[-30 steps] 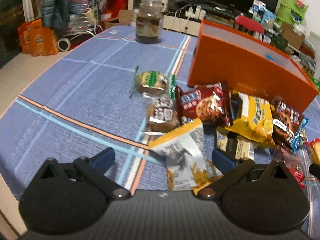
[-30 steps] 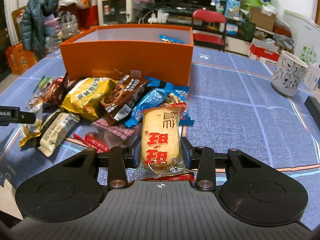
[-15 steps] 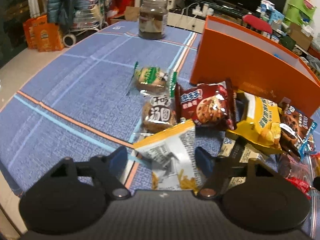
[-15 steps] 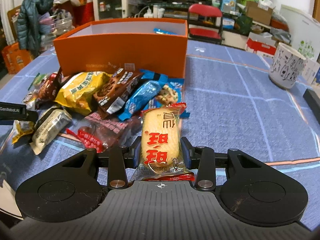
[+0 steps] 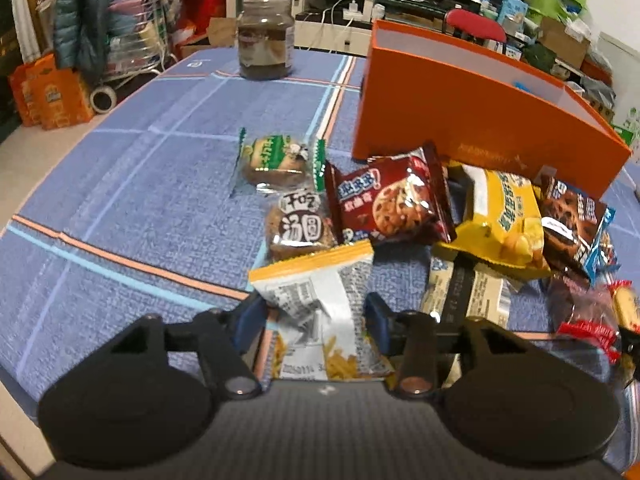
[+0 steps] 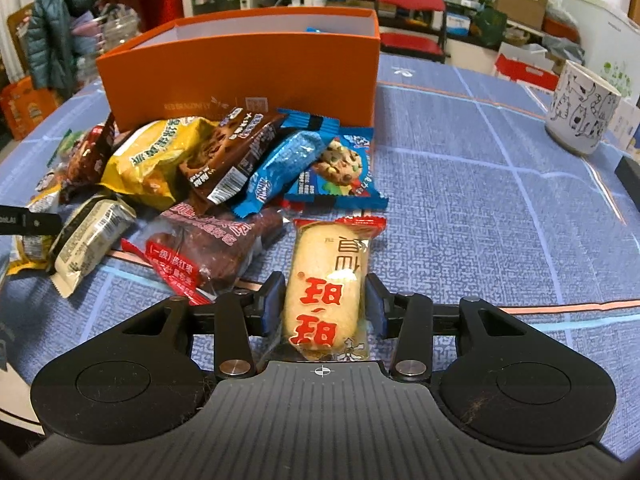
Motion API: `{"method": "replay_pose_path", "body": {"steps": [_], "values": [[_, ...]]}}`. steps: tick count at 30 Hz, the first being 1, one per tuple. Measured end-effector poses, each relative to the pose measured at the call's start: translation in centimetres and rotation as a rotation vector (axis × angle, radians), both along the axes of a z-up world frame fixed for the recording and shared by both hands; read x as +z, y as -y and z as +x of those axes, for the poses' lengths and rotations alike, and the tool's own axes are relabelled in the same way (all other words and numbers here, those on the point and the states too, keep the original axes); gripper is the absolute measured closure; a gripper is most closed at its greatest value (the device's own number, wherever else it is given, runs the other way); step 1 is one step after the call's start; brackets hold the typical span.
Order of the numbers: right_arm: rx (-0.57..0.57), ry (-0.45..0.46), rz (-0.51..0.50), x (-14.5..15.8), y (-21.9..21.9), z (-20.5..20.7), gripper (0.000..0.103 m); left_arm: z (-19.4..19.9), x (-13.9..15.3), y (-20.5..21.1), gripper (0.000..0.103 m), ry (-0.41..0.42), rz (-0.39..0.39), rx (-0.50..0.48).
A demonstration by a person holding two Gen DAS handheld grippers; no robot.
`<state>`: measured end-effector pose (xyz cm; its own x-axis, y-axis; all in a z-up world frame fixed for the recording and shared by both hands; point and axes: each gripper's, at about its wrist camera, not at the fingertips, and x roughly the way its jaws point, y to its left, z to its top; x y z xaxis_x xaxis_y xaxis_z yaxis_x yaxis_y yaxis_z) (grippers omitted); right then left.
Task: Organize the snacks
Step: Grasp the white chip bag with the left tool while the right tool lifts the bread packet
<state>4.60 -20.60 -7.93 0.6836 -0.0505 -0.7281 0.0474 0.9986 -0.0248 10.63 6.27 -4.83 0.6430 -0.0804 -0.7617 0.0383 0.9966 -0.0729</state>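
At lower centre of the left wrist view, the left gripper [image 5: 316, 316] has its jaws closing on a white-and-yellow snack packet [image 5: 320, 300], blue pads at both packet edges. Only this view shows the glass jar [image 5: 266, 36] at upper centre and the green-trimmed cake packet [image 5: 276, 158]. Only the right wrist view shows the right gripper [image 6: 323, 306], jaws easing apart with the rice cracker packet [image 6: 326, 292] between them, pads at its sides, plus the cat-print mug [image 6: 582, 112] at upper right. Both show the orange box [image 6: 240, 76] behind the snack pile [image 6: 192, 168]. Counter [image 6: 480, 200] has blue checked cloth; cluttered room, red chair [image 6: 410, 2] behind.
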Motion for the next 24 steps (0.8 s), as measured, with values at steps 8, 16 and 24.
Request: {"method": "replay_pose_path", "body": {"steps": [8,16,24], "values": [[0.011,-0.001,0.003,0.2,-0.2,0.3,0.082,-0.1,-0.1,0.9,0.061,0.008,0.010,-0.040],[0.031,0.058,-0.023,1.5,-0.5,-0.2,0.082,-0.9,0.7,1.1,0.068,0.023,-0.018,-0.094],[0.026,0.130,-0.079,2.8,-0.7,-0.9,0.082,-1.7,1.7,1.6,0.068,0.082,0.024,-0.108]]}}
